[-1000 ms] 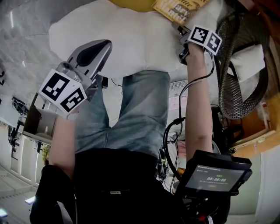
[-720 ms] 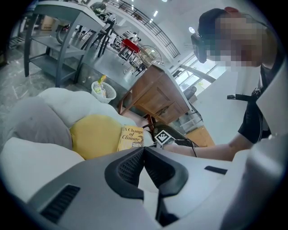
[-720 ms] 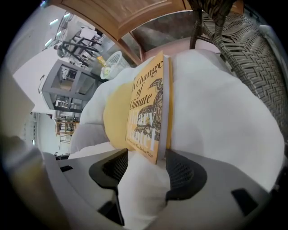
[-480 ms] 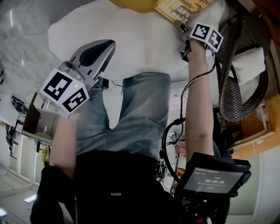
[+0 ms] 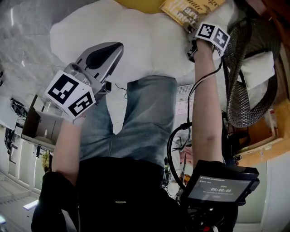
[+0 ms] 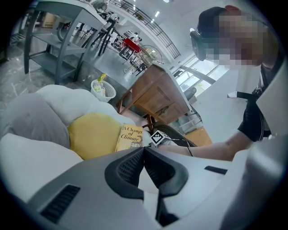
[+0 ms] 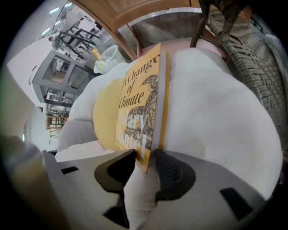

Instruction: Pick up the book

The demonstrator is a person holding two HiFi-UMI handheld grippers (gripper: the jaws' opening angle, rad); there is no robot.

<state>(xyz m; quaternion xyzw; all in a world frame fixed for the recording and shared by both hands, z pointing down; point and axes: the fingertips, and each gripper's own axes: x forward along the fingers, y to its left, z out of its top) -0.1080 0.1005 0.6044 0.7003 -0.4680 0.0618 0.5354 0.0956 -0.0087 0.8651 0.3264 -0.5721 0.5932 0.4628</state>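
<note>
The yellow book (image 7: 141,112) lies against a yellow cushion (image 6: 92,134) on a big white cushion (image 5: 136,45). In the head view the book (image 5: 188,9) is at the top edge, and in the left gripper view the book (image 6: 129,137) sits beside the right gripper's marker cube. My right gripper (image 7: 145,155) has the book's near corner between its jaws, which are closing, and both pads touch it. In the head view the right gripper (image 5: 188,26) points steeply down at the book. My left gripper (image 5: 118,46) hangs over the white cushion, jaws (image 6: 144,150) shut and empty.
A dark wicker chair (image 5: 247,90) stands just right of the right arm. A wooden desk (image 6: 157,94) and a white waste basket (image 6: 102,91) stand beyond the cushions. A small screen (image 5: 219,183) hangs at the person's waist, and cables run along the right arm.
The right gripper has crept up the picture onto the book's corner. The left gripper has drifted slightly to the right over the cushion.
</note>
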